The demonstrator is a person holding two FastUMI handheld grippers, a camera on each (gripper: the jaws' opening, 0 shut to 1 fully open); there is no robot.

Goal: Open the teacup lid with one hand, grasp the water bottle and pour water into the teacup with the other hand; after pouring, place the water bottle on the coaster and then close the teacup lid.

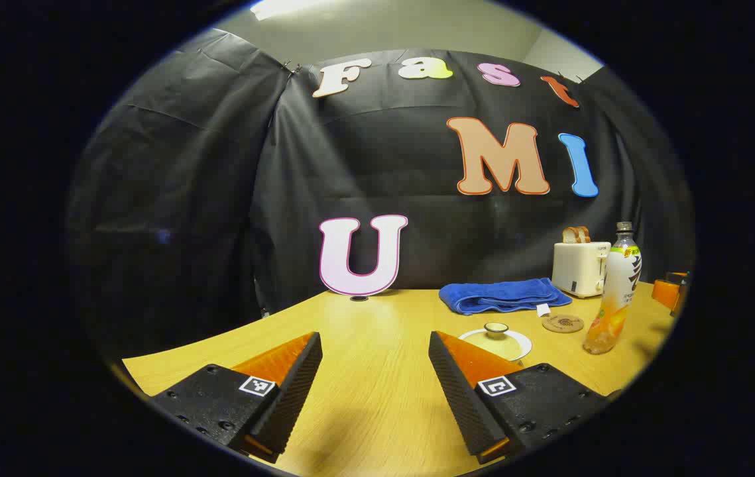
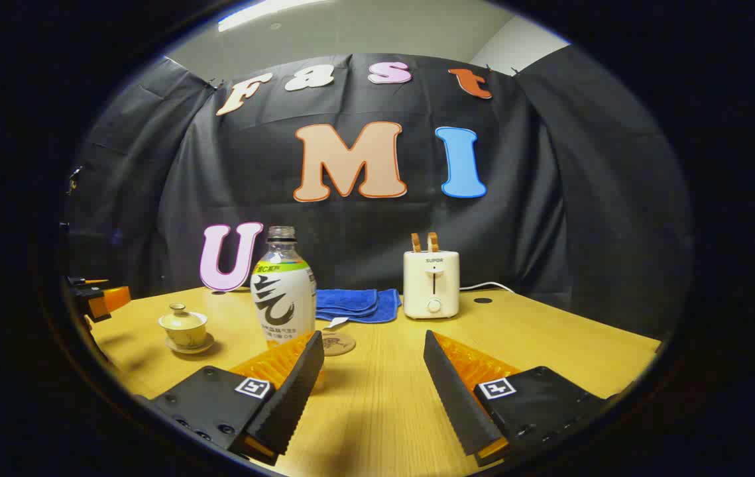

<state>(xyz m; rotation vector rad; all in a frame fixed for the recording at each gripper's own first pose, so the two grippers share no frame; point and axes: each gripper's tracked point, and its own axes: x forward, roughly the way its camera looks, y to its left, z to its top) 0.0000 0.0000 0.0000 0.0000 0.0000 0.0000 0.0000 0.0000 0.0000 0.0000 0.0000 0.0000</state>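
A lidded pale teacup (image 2: 183, 323) stands on its saucer at the left of the wooden table (image 2: 549, 331). In the left gripper view the teacup (image 1: 496, 336) sits just beyond my right-hand finger, partly hidden by it. The water bottle (image 2: 282, 288), with orange drink and a white label, stands upright behind my right gripper's left finger. The same bottle (image 1: 612, 291) is at the right in the left gripper view. A round cork coaster (image 2: 337, 343) lies beside the bottle's base. My left gripper (image 1: 374, 341) and right gripper (image 2: 373, 339) are both open and hold nothing.
A folded blue towel (image 2: 354, 303) lies at the back of the table beside a white toaster (image 2: 431, 283) with bread slices in it. The same towel (image 1: 503, 296) and toaster (image 1: 579, 265) are at the back right in the left gripper view. Black cloth walls close off the table's rear.
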